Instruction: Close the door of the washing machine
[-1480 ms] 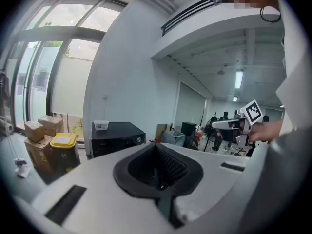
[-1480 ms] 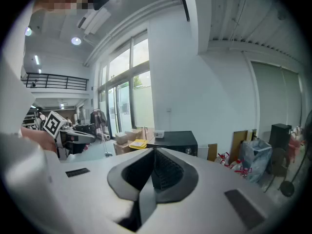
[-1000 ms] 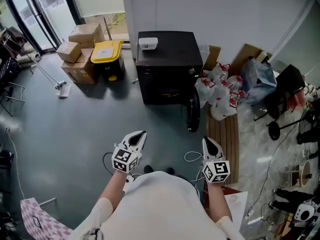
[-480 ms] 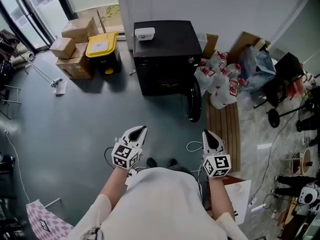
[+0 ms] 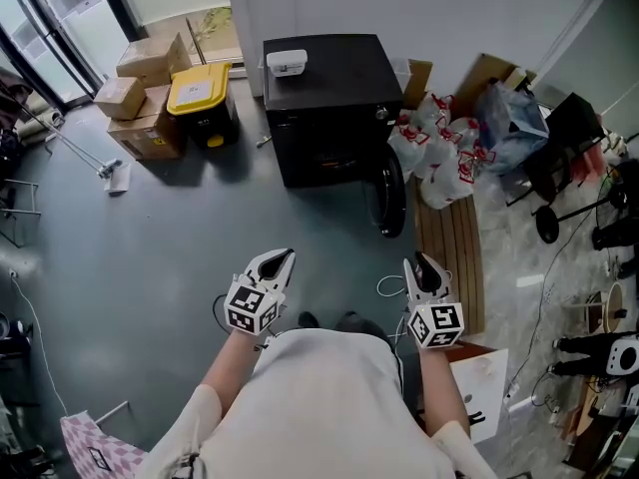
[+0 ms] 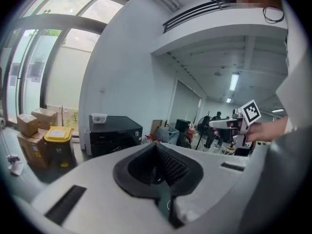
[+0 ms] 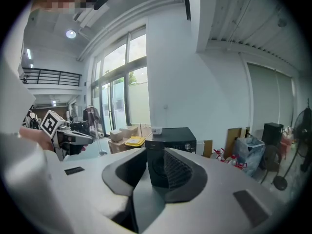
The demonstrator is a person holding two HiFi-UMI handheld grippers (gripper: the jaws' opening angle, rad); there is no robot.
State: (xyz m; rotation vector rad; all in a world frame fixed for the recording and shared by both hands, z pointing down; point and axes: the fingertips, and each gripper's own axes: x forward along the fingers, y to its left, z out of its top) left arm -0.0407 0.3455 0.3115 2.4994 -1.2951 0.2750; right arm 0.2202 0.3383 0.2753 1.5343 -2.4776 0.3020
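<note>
The black washing machine (image 5: 324,98) stands against the white wall, also in the left gripper view (image 6: 114,133) and the right gripper view (image 7: 170,138). Its round door (image 5: 389,200) hangs open, swung out to the machine's right. Both grippers are well short of it, over the grey floor. My left gripper (image 5: 283,257) (image 6: 156,146) is shut and empty. My right gripper (image 5: 420,262) (image 7: 155,152) has its jaws opening, with nothing between them; the machine's front shows through the gap.
A white box (image 5: 287,63) lies on the machine's top. Cardboard boxes (image 5: 140,88) and a yellow-lidded bin (image 5: 205,103) stand to its left. Red-and-white bags (image 5: 439,163) and a wooden slat board (image 5: 449,257) lie right of the door. A white cable (image 5: 389,287) loops near my right gripper.
The head view has shifted, so the machine sits higher in the picture. Both grippers have moved a little forward toward it. Nothing was taken hold of.
</note>
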